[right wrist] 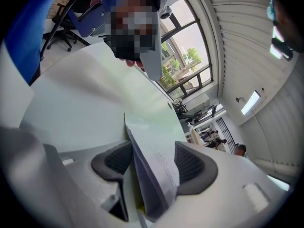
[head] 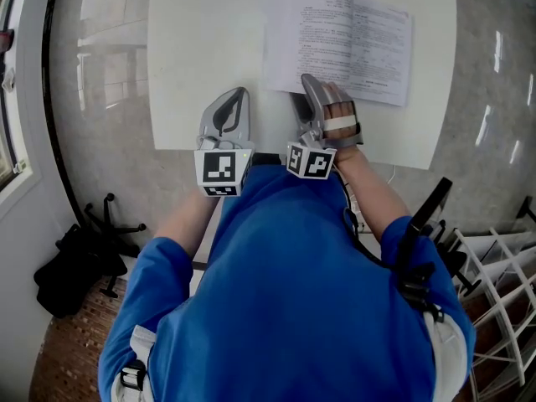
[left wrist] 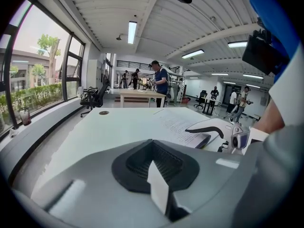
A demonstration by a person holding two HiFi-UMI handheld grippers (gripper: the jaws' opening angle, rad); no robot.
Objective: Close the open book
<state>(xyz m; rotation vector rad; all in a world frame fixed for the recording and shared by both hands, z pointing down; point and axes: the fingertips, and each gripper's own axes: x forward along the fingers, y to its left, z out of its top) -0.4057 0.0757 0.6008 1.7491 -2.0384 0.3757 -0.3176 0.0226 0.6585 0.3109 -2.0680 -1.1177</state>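
The open book (head: 339, 40) lies flat on the far right part of the white table (head: 193, 48), printed pages up. My right gripper (head: 311, 89) is at the book's near left corner, rolled onto its side. In the right gripper view its jaws stand wide apart, with the edge of the book (right wrist: 154, 170) between them and a gap beside the left pad. My left gripper (head: 234, 99) rests over bare table left of the book, jaws together and empty. In the left gripper view (left wrist: 154, 163) the book (left wrist: 178, 122) and the right gripper (left wrist: 213, 127) show to its right.
The table's near edge (head: 251, 151) runs just under both grippers. A black office chair (head: 79, 258) stands on the floor at lower left and a white rack (head: 502, 308) at lower right. People (left wrist: 159, 80) stand at desks far across the room.
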